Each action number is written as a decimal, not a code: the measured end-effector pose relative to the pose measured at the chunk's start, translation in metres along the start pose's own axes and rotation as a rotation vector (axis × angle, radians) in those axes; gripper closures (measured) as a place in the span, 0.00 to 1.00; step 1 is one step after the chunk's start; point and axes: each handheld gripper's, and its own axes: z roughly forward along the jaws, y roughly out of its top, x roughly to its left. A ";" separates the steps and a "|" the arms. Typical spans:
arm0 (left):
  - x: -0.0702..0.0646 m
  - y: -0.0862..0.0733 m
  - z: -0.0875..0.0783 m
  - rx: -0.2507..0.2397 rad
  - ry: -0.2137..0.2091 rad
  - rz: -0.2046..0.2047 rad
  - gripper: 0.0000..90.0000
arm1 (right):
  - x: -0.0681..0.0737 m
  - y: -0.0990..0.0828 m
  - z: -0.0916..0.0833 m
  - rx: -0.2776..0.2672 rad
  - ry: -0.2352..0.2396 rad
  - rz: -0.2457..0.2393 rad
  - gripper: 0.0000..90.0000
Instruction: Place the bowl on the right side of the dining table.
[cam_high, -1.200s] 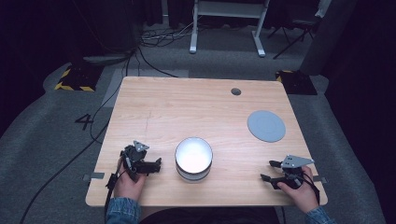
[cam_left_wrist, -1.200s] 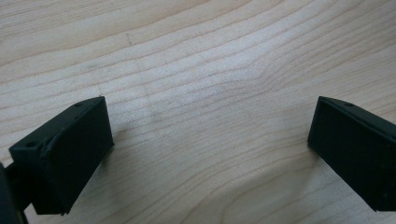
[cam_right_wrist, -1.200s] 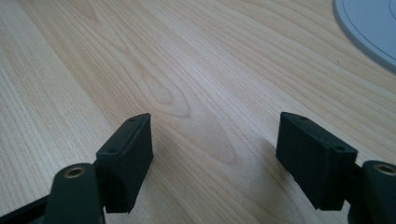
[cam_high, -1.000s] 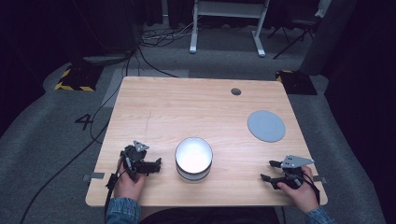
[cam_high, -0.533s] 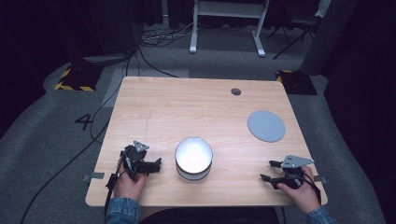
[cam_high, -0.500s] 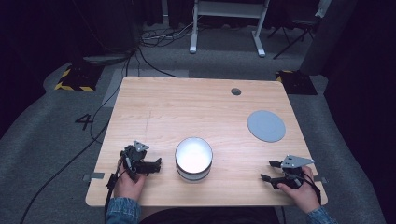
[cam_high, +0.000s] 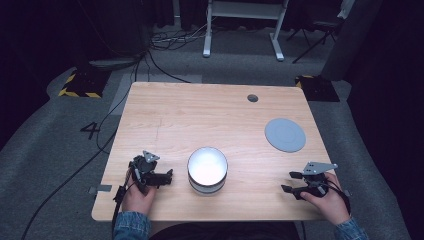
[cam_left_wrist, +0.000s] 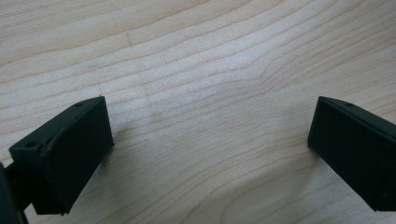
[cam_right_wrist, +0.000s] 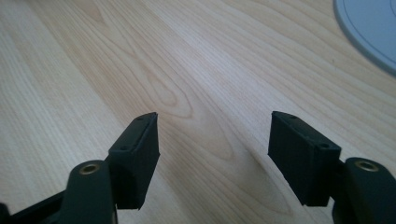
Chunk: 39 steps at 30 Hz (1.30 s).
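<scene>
A round metal container (cam_high: 207, 169) with a pale inside stands near the front middle of the wooden table (cam_high: 200, 115). A flat grey disc (cam_high: 284, 134) lies to its right, farther back, and its edge shows at the top right corner of the right gripper view (cam_right_wrist: 373, 28). My left gripper (cam_high: 167, 176) rests just left of the container, pointing at it; its jaws stand wide apart over bare wood (cam_left_wrist: 210, 149). My right gripper (cam_high: 291, 182) sits at the front right, open (cam_right_wrist: 212, 149). Its jaws have just been closing a little, with nothing between them.
A small dark round hole (cam_high: 252, 98) sits near the table's back edge. Cables (cam_high: 100, 145) trail over the grey floor on the left. A white frame (cam_high: 240, 15) stands behind the table.
</scene>
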 end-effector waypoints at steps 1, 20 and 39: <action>0.000 0.000 0.000 0.000 0.000 0.000 0.00 | 0.002 0.005 -0.004 -0.001 0.009 0.001 0.39; 0.000 0.000 0.000 0.000 0.000 0.000 0.00 | 0.025 0.056 -0.013 -0.002 0.077 -0.073 0.38; 0.000 0.000 0.000 0.001 0.000 -0.001 0.00 | 0.046 0.130 -0.010 -0.104 0.144 -0.162 0.36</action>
